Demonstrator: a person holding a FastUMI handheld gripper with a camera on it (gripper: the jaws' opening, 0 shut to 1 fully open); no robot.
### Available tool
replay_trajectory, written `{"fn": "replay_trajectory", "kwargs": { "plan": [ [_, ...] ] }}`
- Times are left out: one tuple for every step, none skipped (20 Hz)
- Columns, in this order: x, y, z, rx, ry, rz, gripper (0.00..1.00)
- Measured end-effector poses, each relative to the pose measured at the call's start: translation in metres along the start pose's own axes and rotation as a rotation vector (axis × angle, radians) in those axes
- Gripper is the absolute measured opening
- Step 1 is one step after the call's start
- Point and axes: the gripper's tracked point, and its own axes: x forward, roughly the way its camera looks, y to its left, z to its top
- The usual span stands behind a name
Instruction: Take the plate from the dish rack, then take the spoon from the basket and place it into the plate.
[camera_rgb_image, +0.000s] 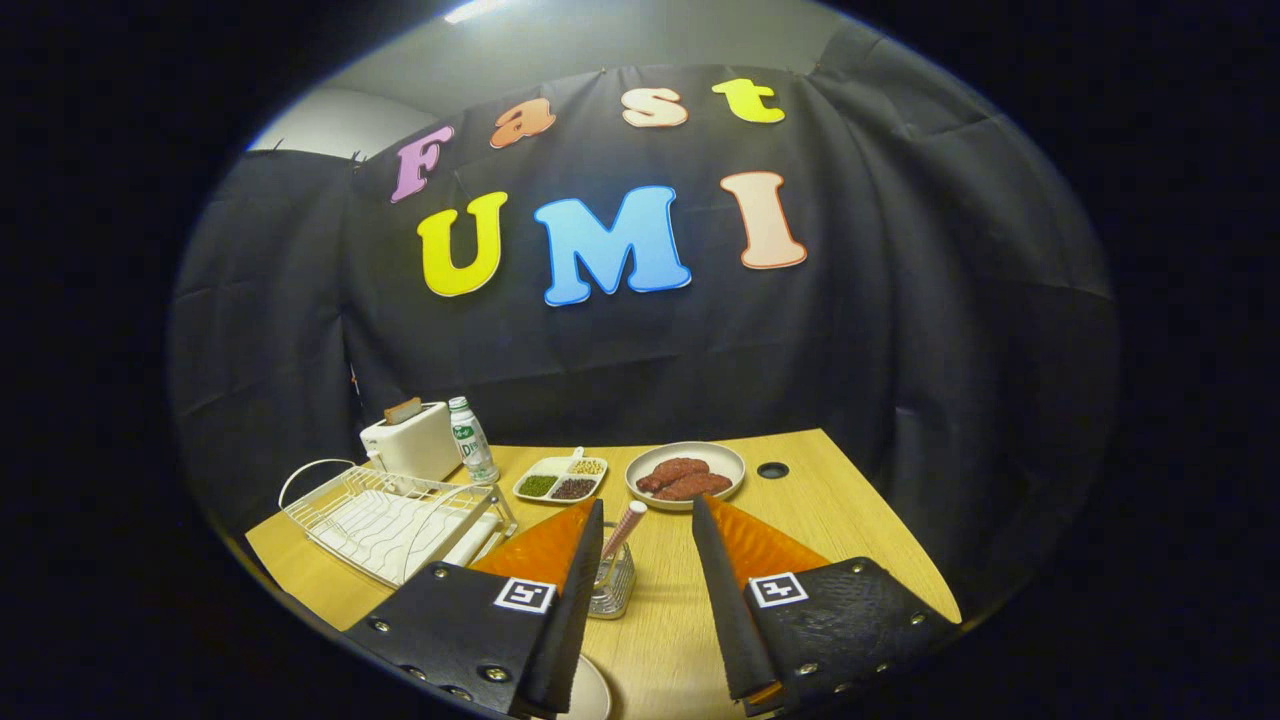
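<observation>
A: Item, gripper (648, 520): fingers standing spread, holding nothing. Plate (590, 692) lying under them.

B: Spoon (623, 530) standing in wire basket (612, 585), just ahead. Next: likely pinching its handle.

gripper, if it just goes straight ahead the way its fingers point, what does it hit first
Probably the spoon standing in the wire basket, just ahead between the open fingers of the gripper, nearer one of them. Beyond it lies the bowl of sausages. Depth is hard to judge, so the fingers might pass above the basket.
</observation>
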Motion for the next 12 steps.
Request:
{"fn": "replay_trajectory", "kwargs": {
  "plan": [
    [0.006, 0.001, 0.001, -0.003, -0.012, -0.002, 0.56],
    [0.012, 0.002, 0.002, -0.006, -0.027, -0.001, 0.56],
    [0.018, 0.002, 0.003, -0.009, -0.043, -0.005, 0.56],
    [0.024, 0.002, 0.001, -0.011, -0.056, -0.009, 0.56],
    [0.032, 0.002, -0.001, -0.012, -0.063, -0.015, 0.56],
    [0.04, 0.001, -0.005, -0.014, -0.068, -0.021, 0.56],
    [0.048, 0.002, -0.008, -0.013, -0.072, -0.022, 0.56],
    [0.057, 0.002, -0.014, -0.015, -0.071, -0.032, 0.56],
    [0.067, 0.002, -0.019, -0.012, -0.074, -0.035, 0.56],
    [0.076, 0.002, -0.023, -0.007, -0.078, -0.04, 0.55],
    [0.085, 0.001, -0.027, -0.008, -0.072, -0.05, 0.55],
    [0.092, -0.001, -0.033, -0.012, -0.065, -0.057, 0.55]
  ]
}}
